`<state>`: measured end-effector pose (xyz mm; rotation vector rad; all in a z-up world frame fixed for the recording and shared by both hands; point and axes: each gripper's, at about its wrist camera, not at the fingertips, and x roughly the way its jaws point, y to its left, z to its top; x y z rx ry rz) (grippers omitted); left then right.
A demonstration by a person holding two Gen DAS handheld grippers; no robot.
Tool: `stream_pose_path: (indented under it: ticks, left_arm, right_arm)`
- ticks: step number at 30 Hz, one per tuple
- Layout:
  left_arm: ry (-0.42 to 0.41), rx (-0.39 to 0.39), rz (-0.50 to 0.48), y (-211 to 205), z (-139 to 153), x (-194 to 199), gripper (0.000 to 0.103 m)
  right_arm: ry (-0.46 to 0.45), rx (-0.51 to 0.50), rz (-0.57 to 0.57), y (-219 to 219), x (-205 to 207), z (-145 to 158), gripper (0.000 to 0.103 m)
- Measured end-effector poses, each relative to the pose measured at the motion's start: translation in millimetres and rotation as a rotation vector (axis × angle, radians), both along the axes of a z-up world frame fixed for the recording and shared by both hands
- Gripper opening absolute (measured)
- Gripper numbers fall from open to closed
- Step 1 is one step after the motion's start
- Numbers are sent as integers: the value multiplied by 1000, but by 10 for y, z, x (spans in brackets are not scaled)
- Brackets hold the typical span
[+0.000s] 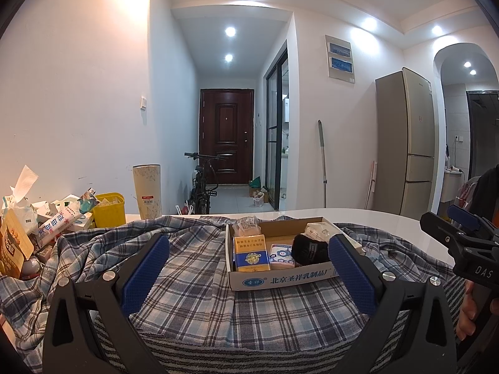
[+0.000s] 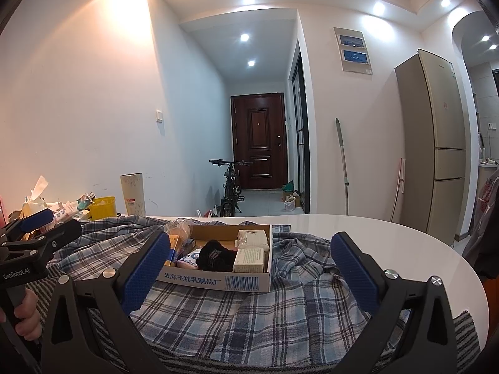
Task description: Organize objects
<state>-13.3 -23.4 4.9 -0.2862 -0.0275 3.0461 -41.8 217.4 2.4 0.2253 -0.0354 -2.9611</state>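
Above plaid cloth [image 1: 199, 305]: my left gripper [image 1: 249, 268] and right gripper [image 2: 249, 265] both spread wide, nothing held. Cardboard box [image 1: 280, 277] just ahead, already holding yellow pack [image 1: 251, 254] and black bundle [image 2: 216, 257]. Judging between picks; next, reach clutter pile [image 1: 46, 227] at left.

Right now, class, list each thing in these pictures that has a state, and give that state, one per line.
Left tool: open, holding nothing.
Right tool: open, holding nothing.
Cardboard box: open-topped, partly filled, resting on the cloth.
Yellow packet: lying in the box.
Black bundle: inside the box.
Plaid cloth: spread, rumpled.
Front door: shut.
Fridge: shut.
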Motion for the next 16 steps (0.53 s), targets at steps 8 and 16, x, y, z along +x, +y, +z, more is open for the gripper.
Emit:
stream_pose_path:
  ticks: [8, 16]
  left_arm:
    - [1, -1, 0, -2, -2, -4, 103]
    - [-2, -2, 1, -3, -4, -5, 103]
  right_arm:
    - [0, -2, 0, 4, 6, 8, 103]
    - [4, -3, 0, 9, 13, 13, 103]
